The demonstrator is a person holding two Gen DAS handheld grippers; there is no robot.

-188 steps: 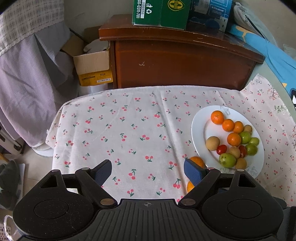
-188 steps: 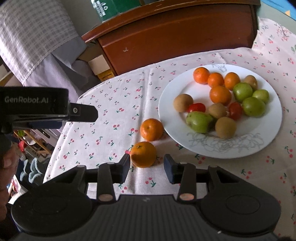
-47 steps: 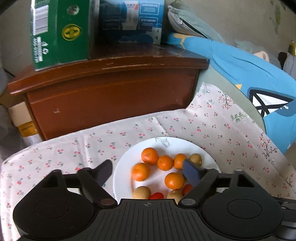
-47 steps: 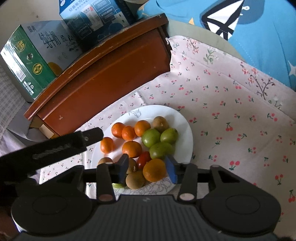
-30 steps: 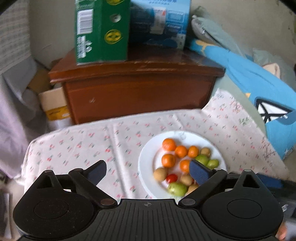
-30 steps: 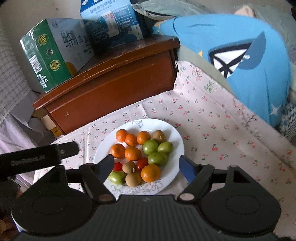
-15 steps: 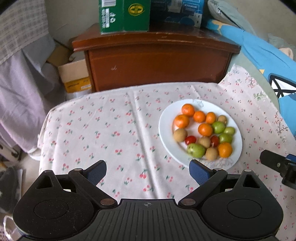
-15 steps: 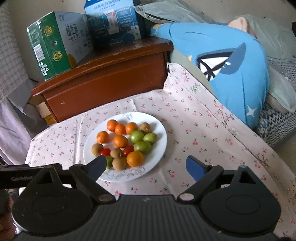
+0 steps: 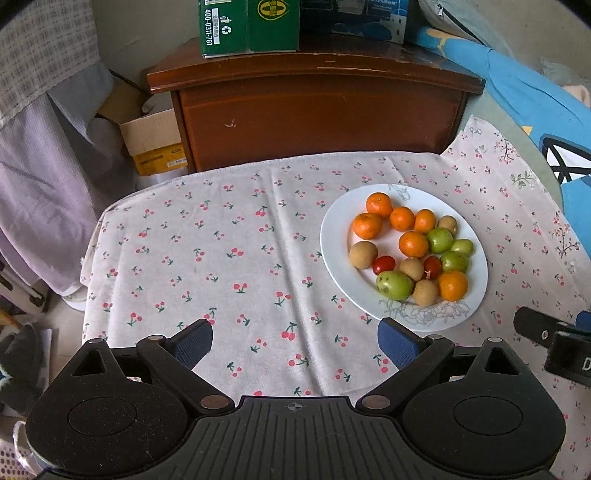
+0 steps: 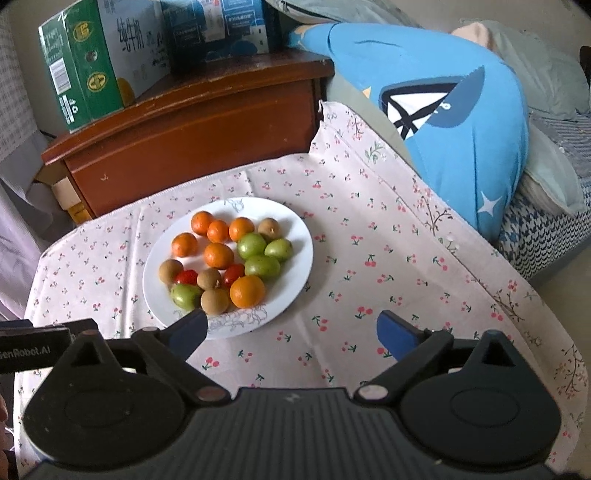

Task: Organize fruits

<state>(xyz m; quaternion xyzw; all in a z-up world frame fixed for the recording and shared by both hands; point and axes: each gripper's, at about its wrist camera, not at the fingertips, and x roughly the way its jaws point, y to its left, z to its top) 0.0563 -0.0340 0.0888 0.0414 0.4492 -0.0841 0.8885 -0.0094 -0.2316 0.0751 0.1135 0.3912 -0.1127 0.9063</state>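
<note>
Plate [image 10: 295,236] of fruit at frame centre, just beyond right gripper [image 10: 291,328]; both grippers' fingers wide open, empty.

White plate [image 10: 295,236]; orange, green, red, brown fruits [image 10: 229,266]; cherry-print tablecloth [image 9: 221,258].

Cabinet [image 9: 317,110]: brown wood, behind the bench
Carton [image 9: 249,26]: green, on the cabinet
Pillow [image 10: 443,122]: blue, right
</note>
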